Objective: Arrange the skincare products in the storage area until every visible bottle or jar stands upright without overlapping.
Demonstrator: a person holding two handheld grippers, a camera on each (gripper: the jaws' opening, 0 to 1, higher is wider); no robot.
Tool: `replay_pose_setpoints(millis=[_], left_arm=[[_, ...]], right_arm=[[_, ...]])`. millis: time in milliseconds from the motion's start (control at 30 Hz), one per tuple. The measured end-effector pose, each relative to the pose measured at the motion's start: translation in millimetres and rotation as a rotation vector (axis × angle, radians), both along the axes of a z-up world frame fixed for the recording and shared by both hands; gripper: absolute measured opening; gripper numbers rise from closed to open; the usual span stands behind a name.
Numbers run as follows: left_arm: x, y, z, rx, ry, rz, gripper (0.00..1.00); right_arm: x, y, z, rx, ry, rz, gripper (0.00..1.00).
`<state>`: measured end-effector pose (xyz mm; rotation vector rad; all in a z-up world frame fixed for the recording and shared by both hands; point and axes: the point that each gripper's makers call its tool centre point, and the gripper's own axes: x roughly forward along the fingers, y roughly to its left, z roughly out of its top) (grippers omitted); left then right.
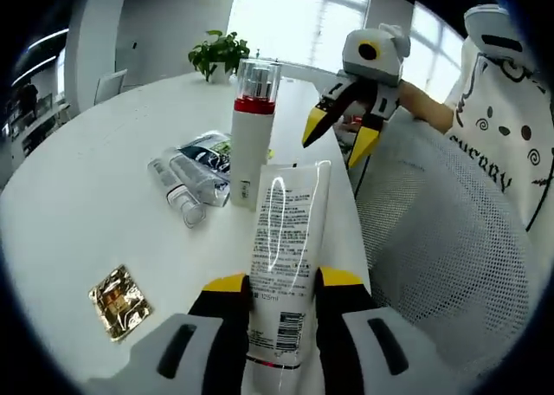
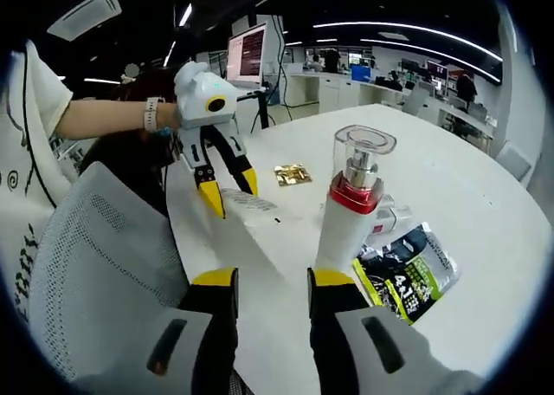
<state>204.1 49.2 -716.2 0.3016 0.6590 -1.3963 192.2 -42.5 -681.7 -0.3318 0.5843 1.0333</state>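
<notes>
My left gripper (image 1: 283,281) is shut on a white tube (image 1: 279,230) that points away over the white table (image 1: 78,196). Just beyond the tube, a white bottle (image 1: 253,139) with a red collar and clear cap stands upright. To its left lie two small clear bottles (image 1: 186,185) and a dark sachet (image 1: 208,151). My right gripper (image 1: 338,141) hovers open past the table's edge. In the right gripper view, the right gripper (image 2: 273,278) is open with nothing in it, close beside the upright bottle (image 2: 346,222). The left gripper (image 2: 230,191) holds the tube (image 2: 253,206) ahead.
A gold foil packet (image 1: 119,301) lies on the table near the left gripper. A potted plant (image 1: 221,53) stands at the table's far end. A mesh chair back (image 1: 433,239) lines the table's edge, with a person in a white shirt (image 1: 506,109) behind it.
</notes>
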Motion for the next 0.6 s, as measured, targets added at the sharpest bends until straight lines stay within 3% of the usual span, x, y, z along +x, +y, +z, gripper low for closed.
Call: replay_pose_setpoints(millis=[167,300,600], left_arm=[[-1.1,-3.4,4.0,-0.042,-0.006,0.008,0.24],[-8.2,-9.6,8.6,-0.075,-0.016,-0.018,0.24],[-15.7,-21.0,16.2,-0.108,-0.029,-0.070,0.24]], right_arm=[[3.7,1.8,3.5,0.007,-0.016,0.007,0.29],[7.8,6.5,14.6,0.015,-0.080,0.035,0.31],[9.0,20.0,29.1,-0.052,-0.242,0.166,0.32]])
